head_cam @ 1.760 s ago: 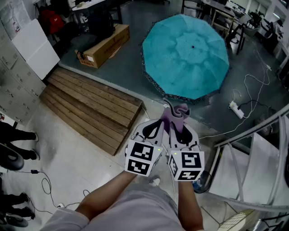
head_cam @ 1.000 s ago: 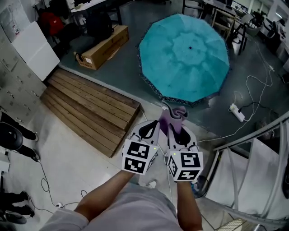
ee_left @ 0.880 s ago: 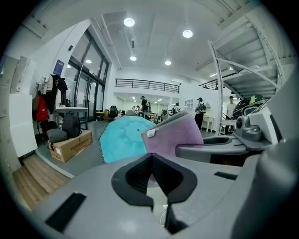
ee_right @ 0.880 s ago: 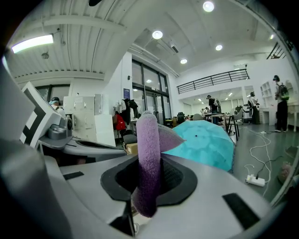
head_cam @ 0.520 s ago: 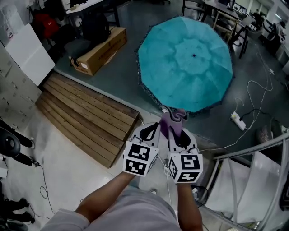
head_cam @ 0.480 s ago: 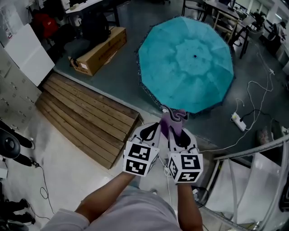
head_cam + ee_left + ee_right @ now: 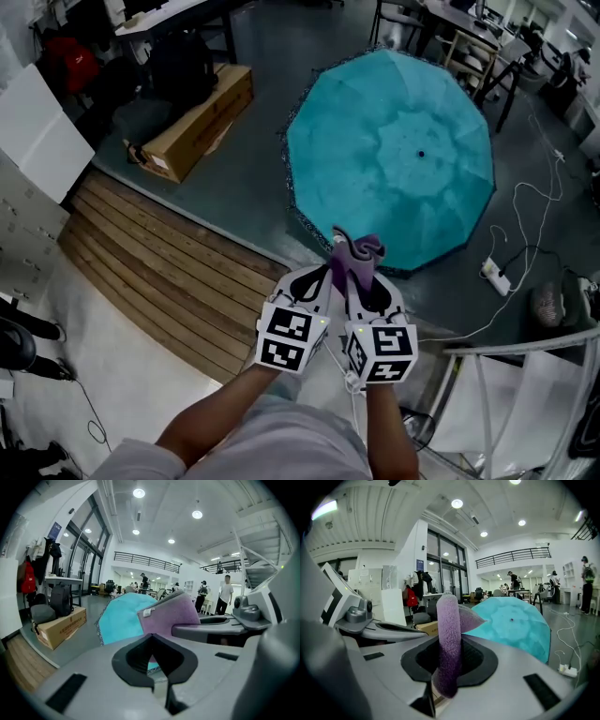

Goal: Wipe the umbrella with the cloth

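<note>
An open teal umbrella (image 7: 394, 159) rests canopy-up on the dark floor ahead of me; it also shows as the umbrella (image 7: 123, 618) and the umbrella (image 7: 513, 620) in the two gripper views. A purple cloth (image 7: 354, 258) sticks up from my right gripper (image 7: 361, 281), which is shut on it. In the right gripper view the cloth (image 7: 449, 630) stands as a roll between the jaws. My left gripper (image 7: 322, 275) sits just beside the right one, shut with nothing in it. Both grippers hang short of the umbrella's near edge. The cloth (image 7: 171, 616) lies to the right of the left gripper (image 7: 151, 637).
A cardboard box (image 7: 192, 122) lies left of the umbrella. Wooden planks (image 7: 159, 272) form a step at my left. A power strip (image 7: 495, 277) with white cables lies on the right, by a metal railing (image 7: 506, 375). Tables (image 7: 450, 37) stand behind; people (image 7: 227, 592) stand far off.
The umbrella has grown larger and slid right as I came closer. Both grippers stay side by side, the cloth still held in the right one.
</note>
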`<state>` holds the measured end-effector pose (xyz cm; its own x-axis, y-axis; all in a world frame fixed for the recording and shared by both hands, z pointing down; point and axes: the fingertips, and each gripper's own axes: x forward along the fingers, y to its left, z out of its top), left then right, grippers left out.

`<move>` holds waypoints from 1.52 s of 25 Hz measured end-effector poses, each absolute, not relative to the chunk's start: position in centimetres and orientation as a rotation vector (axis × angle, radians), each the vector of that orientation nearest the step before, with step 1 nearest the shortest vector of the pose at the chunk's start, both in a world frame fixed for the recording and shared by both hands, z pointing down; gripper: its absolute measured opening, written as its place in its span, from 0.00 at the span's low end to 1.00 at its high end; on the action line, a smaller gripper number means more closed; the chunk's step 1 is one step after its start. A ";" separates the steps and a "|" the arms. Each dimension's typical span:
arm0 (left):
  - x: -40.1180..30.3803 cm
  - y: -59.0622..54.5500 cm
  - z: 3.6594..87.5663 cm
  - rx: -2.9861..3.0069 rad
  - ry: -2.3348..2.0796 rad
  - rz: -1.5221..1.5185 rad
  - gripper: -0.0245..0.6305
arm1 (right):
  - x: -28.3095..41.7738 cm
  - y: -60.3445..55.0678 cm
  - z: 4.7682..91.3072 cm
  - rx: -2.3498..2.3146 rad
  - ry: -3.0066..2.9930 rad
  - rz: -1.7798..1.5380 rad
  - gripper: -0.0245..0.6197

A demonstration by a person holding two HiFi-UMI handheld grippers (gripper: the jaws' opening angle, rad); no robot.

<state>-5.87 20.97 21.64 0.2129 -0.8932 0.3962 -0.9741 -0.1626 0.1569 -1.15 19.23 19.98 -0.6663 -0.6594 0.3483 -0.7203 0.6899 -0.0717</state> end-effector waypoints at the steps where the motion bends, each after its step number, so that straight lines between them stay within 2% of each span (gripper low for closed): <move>1: -6.9 20.0 21.9 2.119 -1.732 0.295 0.04 | -2.1 18.2 20.1 1.097 -2.603 0.302 0.16; 10: -12.4 13.9 22.2 2.097 -1.720 0.249 0.04 | -7.6 12.2 20.9 1.064 -2.580 0.313 0.16; 22: -18.5 4.5 26.9 1.931 -1.814 0.210 0.04 | -13.8 1.8 25.0 0.903 -2.618 0.332 0.16; 33: -22.0 -7.0 35.1 1.753 -1.890 0.301 0.04 | -19.8 -12.1 34.6 0.676 -2.631 0.472 0.16; 38: -25.5 -8.2 38.5 1.668 -1.927 0.284 0.04 | -23.8 -15.0 38.7 0.650 -2.617 0.536 0.16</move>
<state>-25.50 -8.24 38.52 -0.0602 -0.8381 0.5422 -0.9587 0.1997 0.2023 -23.81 -15.03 38.67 -0.8166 -0.3586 0.4523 -0.5076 0.8192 -0.2670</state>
